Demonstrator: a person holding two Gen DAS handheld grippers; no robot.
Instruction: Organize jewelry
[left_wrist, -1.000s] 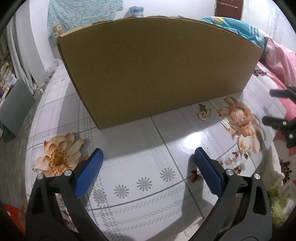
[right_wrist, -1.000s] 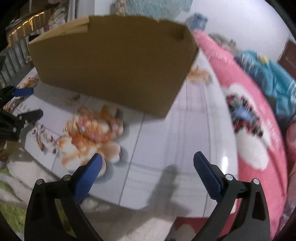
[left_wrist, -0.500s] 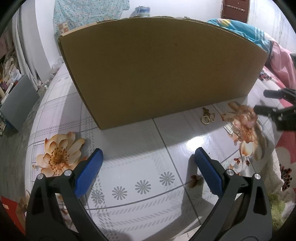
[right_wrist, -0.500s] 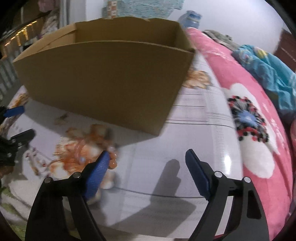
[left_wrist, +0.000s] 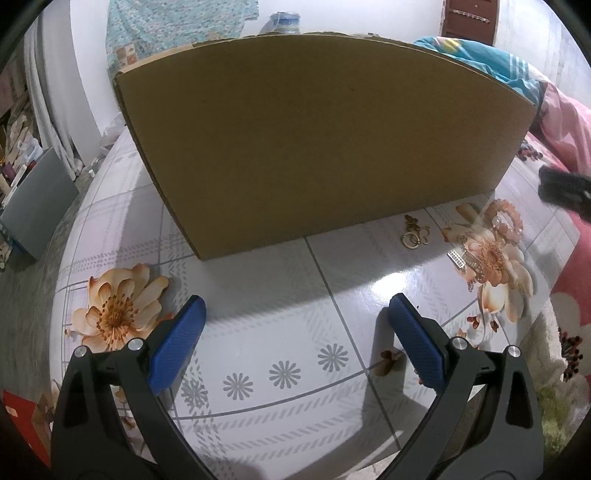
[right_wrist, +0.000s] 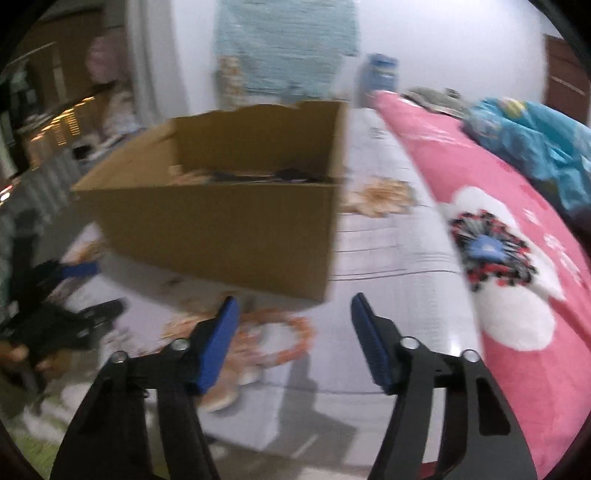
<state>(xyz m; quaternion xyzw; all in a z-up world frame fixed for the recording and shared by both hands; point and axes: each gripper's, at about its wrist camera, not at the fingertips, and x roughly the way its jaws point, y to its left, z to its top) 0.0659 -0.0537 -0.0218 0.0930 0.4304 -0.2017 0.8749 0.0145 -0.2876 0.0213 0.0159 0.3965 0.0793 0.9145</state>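
A brown cardboard box (left_wrist: 325, 140) stands on the floral-print table (left_wrist: 280, 295); the right wrist view shows it open-topped (right_wrist: 229, 221) with dark items inside. In front of its right end lie gold rings (left_wrist: 413, 236), a small silver piece (left_wrist: 458, 256) and a peach bead bracelet (left_wrist: 506, 219). The bracelet also shows blurred in the right wrist view (right_wrist: 280, 339). My left gripper (left_wrist: 295, 332) is open and empty above the table. My right gripper (right_wrist: 293, 325) is open and empty just above the bracelet; it appears blurred at the far right of the left wrist view (left_wrist: 561, 184).
A pink flowered blanket (right_wrist: 509, 258) and a teal cloth (right_wrist: 535, 136) lie right of the table. A grey panel (left_wrist: 35, 206) stands off the table's left edge. The table's near edge is right below both grippers.
My right gripper has risen and swung over the bracelet, and its jaws have narrowed somewhat. The box's inside has come into its view. My left gripper has barely moved.
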